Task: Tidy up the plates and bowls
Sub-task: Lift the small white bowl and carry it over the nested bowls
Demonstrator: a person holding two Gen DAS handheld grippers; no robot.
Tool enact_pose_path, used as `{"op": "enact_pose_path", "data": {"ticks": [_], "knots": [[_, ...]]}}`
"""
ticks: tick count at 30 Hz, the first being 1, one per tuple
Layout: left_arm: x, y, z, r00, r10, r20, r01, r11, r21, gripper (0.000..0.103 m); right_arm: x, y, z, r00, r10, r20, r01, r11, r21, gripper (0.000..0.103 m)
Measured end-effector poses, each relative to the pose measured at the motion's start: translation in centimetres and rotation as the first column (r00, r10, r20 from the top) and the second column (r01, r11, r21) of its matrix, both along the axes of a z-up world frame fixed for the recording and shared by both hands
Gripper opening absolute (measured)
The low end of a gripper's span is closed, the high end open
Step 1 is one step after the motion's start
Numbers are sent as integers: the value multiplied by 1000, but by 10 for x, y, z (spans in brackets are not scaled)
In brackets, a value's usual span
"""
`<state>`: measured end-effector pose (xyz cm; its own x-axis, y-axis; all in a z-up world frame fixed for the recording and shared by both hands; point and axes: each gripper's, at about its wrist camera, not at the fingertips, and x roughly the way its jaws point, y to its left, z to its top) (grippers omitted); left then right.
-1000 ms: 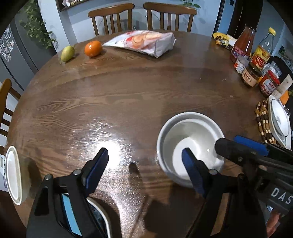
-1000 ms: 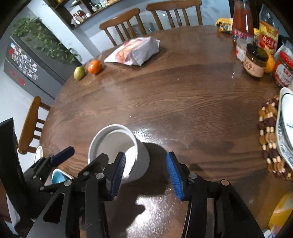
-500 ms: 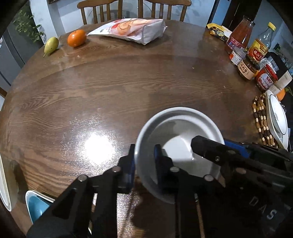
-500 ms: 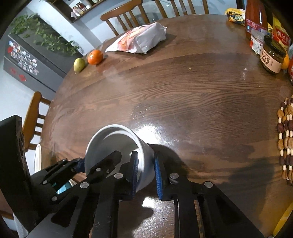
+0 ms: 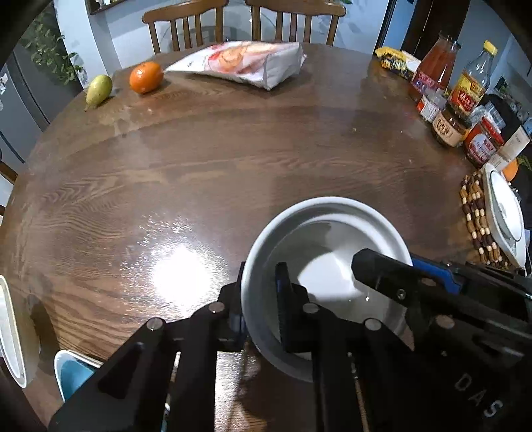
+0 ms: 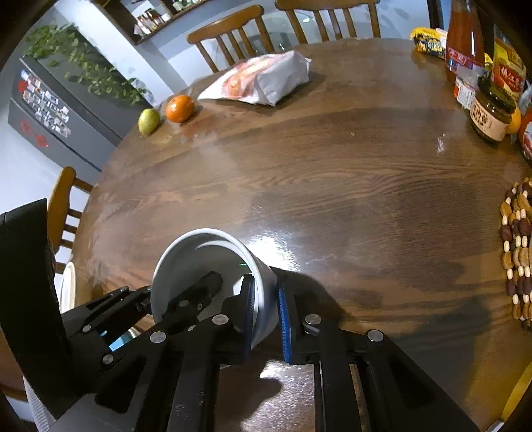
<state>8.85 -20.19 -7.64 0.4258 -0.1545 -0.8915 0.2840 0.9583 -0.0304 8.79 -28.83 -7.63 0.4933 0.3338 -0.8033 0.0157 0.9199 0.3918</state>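
At a round wooden table [image 5: 232, 159], I grip one white bowl [image 5: 327, 232] with both my claws at once. My left gripper [image 5: 261, 299] pinches the bowl's near-left rim, one blue pad outside the wall and one inside, and its jaws are closing on that wall. My right gripper [image 6: 266, 300] clamps the opposite side of the rim the same way, its jaws likewise closing with the wall between the pads. The bowl sits at the near edge of the table, slightly right of centre in the left wrist view, empty and upright.

A blue dish [image 5: 71, 372] and a white plate [image 5: 10, 335] show at the near-left edge. At the far side lie a pear [image 5: 98, 89], an orange [image 5: 145, 77] and a white snack bag [image 5: 246, 63], with wooden chairs [image 5: 186, 25] behind. To the right stand bottles and jars [image 5: 460, 96], and nearer, a beaded mat [image 5: 477, 219] carrying white plates [image 5: 505, 216].
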Motion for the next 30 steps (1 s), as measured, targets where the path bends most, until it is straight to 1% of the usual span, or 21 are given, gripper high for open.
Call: {"op": "enact_pose_path", "data": {"ticks": [5, 11, 23, 30], "knots": [[-5, 10, 20, 998, 7, 59, -7, 1000, 1, 12, -8, 9, 19, 999, 1, 50, -1, 1000, 13, 15], [-11, 34, 39, 993, 34, 115, -33, 999, -6, 11, -12, 28, 40, 995, 21, 98, -23, 999, 26, 15], [-25, 95, 64, 980, 99, 171, -97, 995, -17, 12, -17, 89, 66, 983, 99, 155, -102, 995, 12, 15], [-34, 119, 74, 976, 110, 190, -108, 994, -22, 12, -25, 115, 75, 977, 118, 175, -120, 993, 4, 15]]}}
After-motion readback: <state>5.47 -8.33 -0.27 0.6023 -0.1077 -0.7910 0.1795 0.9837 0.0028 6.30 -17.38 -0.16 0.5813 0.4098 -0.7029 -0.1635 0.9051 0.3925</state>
